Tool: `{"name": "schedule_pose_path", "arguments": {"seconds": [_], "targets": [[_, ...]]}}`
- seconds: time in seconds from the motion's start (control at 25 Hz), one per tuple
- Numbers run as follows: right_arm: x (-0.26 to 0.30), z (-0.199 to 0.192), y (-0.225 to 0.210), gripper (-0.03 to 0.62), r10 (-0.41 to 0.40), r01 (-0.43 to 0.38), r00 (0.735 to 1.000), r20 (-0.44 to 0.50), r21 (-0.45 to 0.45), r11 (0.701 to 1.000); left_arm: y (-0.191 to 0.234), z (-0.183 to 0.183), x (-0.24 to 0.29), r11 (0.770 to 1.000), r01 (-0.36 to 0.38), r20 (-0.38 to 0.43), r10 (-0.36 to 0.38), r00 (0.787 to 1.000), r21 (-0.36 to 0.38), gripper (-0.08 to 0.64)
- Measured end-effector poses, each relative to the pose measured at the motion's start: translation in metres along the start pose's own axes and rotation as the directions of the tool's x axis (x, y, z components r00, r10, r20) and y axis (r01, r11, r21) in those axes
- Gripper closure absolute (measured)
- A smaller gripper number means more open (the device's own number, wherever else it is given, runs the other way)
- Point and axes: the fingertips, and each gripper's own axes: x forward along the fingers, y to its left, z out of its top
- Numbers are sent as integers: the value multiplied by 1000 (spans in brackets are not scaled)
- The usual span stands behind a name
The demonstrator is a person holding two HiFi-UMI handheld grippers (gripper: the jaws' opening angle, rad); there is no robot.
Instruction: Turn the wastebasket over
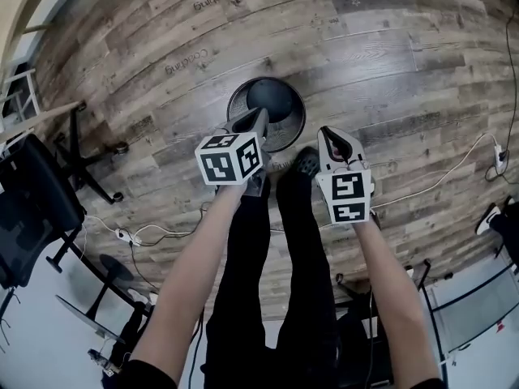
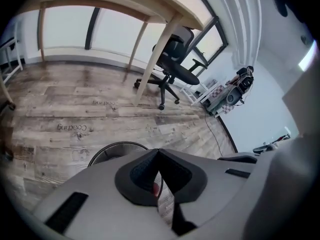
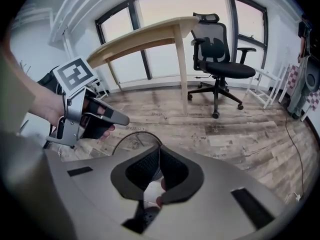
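1. The wastebasket (image 1: 272, 108) stands on the wood floor (image 1: 389, 63), just ahead of the person's shoe (image 1: 306, 162), apparently mouth up.
2. The left gripper (image 1: 261, 118) hangs over the wastebasket's near rim with its jaws together and nothing between them. The right gripper (image 1: 331, 136) is near the wastebasket's near right side, its jaws likewise together and empty.
3. Judged step: approach. Part both jaws before they reach the rim, pinch opposite sides of the thin wall squarely, then turn both hands together so the wastebasket neither slips nor rolls.
4. The left gripper covers the near rim. Each gripper view shows only an arc of the rim. Contents cannot be made out.
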Motion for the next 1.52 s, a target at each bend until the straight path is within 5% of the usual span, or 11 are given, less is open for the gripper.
{"name": "schedule_pose_path", "arguments": {"seconds": [0.28, 0.84, 0.92, 1.0, 1.2, 1.52], "targets": [[43, -13, -8, 558, 1, -2, 1000, -7, -14, 1000, 17, -7, 42, 999, 48, 10, -48, 999, -19, 554], [104, -11, -6, 558, 40, -40, 999, -9, -57, 998, 55, -8, 96, 999, -8, -3, 8, 1000, -48, 552], [108, -16, -8, 558, 39, -41, 999, -23, -70, 997, 57, -10, 102, 997, -7, -10, 6, 1000, -82, 543], [109, -22, -12, 558, 36, -39, 999, -39, -86, 996, 55, -13, 108, 993, 8, -19, -11, 1000, -122, 417], [110, -32, -15, 558, 29, -32, 999, -43, -70, 997, 53, -18, 118, 973, 36, -6, -38, 999, -229, 372], [115, -36, -28, 558, 17, -19, 999, -38, -54, 998, 62, -14, 138, 896, 26, 39, -10, 999, -442, 341]]}}
